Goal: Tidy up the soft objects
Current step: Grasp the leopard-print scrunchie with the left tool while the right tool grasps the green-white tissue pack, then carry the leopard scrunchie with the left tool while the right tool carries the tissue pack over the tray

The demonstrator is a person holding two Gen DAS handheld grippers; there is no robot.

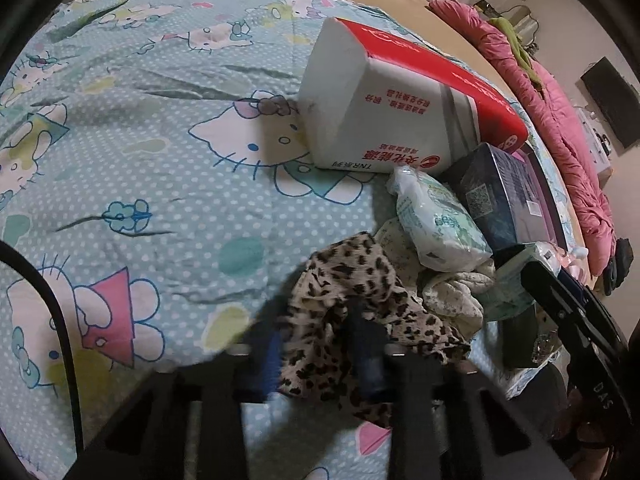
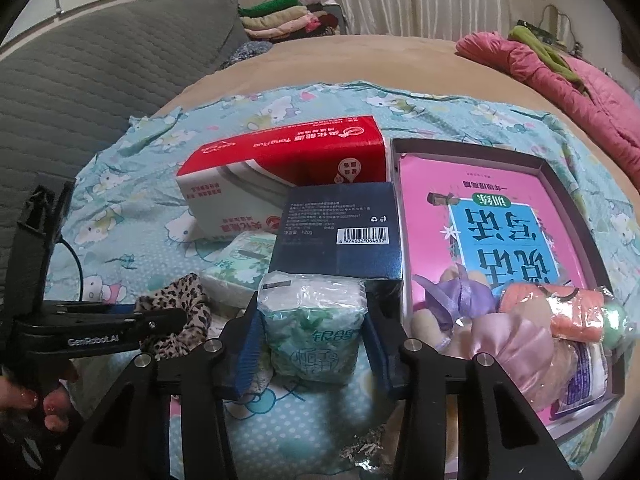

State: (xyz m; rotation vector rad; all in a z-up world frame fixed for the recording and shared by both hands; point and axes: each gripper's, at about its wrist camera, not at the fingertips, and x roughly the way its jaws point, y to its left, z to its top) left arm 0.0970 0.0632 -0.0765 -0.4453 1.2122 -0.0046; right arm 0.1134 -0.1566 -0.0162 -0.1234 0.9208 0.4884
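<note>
On the bed, the right tool [image 2: 312,338] holds one green tissue pack [image 2: 314,328] between its blue pads; a second tissue pack [image 2: 244,264] lies behind it. The left tool [image 1: 320,344], marked "GenRobot.AI" in the right view, grips the leopard-print cloth [image 1: 360,280]. One red and white box [image 2: 288,172] reads "TongHua". One dark blue box [image 2: 340,232] shows barcode 6974632064652 and "120g".
</note>
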